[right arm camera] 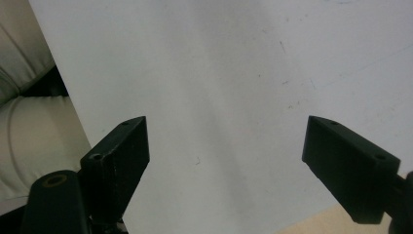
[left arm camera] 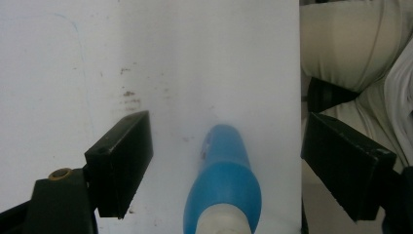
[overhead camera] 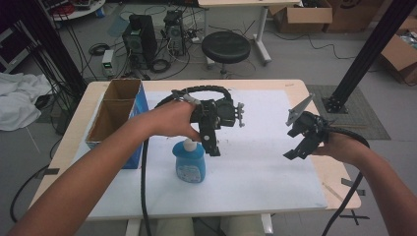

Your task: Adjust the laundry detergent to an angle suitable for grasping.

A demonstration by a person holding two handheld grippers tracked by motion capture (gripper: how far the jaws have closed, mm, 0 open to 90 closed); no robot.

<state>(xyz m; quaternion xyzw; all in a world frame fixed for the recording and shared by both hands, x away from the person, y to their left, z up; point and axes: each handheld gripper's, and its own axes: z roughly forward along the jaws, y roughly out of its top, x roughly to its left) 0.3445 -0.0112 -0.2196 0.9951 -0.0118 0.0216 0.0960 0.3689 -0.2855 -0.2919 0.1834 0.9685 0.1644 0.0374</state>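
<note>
Blue plastic bottle (overhead camera: 190,162) stands under the wide-open left gripper (overhead camera: 210,142), untouched; right gripper (overhead camera: 301,147) hovers wide open, empty.

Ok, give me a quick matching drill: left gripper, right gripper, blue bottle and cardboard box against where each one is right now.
Things:
1. left gripper
2. right gripper
3. blue bottle
4. cardboard box

Places or states:
A. at the table's left edge, open top
B. jaws open, just above the bottle
C. upright on the white sheet
D. jaws open, over bare sheet at the right

Pairs: 1-B, 2-D, 3-C, 4-A
</note>
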